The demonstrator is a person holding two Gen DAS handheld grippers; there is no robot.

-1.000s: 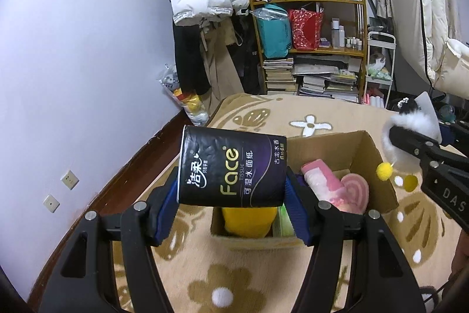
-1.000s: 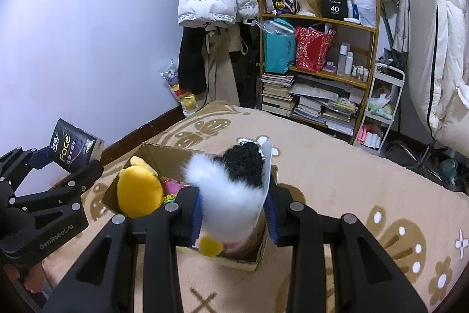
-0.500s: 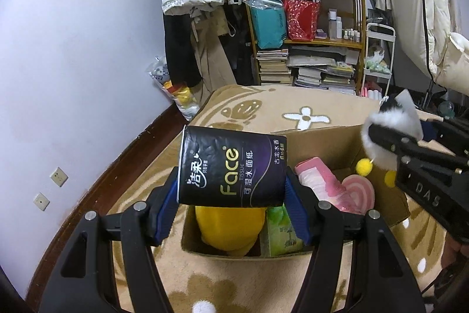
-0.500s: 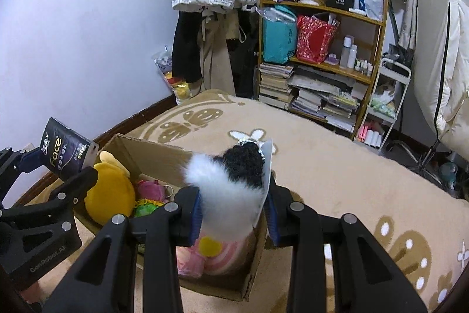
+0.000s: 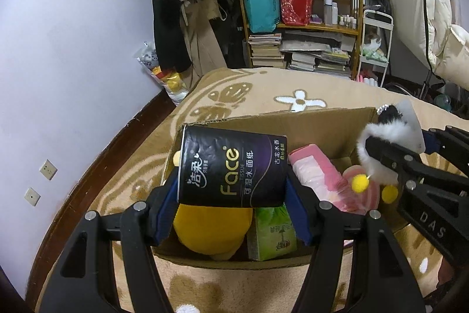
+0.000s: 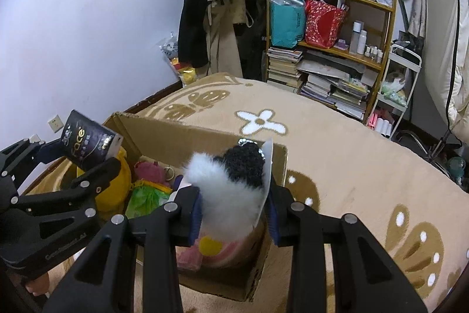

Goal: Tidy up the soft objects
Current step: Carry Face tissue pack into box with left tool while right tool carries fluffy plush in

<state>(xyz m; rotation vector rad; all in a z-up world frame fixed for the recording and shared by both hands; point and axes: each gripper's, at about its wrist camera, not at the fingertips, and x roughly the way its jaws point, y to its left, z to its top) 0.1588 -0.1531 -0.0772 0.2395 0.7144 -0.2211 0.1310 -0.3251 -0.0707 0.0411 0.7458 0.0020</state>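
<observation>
Above carton [image 5: 293, 125], tissue pack [image 5: 231, 169] between claw [image 5: 231, 200] pads.

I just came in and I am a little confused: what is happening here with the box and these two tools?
A person is sorting soft things into a cardboard box on the carpet. The left gripper holds a black tissue pack over the box; the right gripper holds a fluffy black-and-white toy above its other end. A yellow plush and green tissue pack already lie inside.

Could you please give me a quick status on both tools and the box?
Left tool shut on black tissue pack. Right tool shut on fluffy white toy. Both over cardboard box, already crowded with yellow plush.
</observation>
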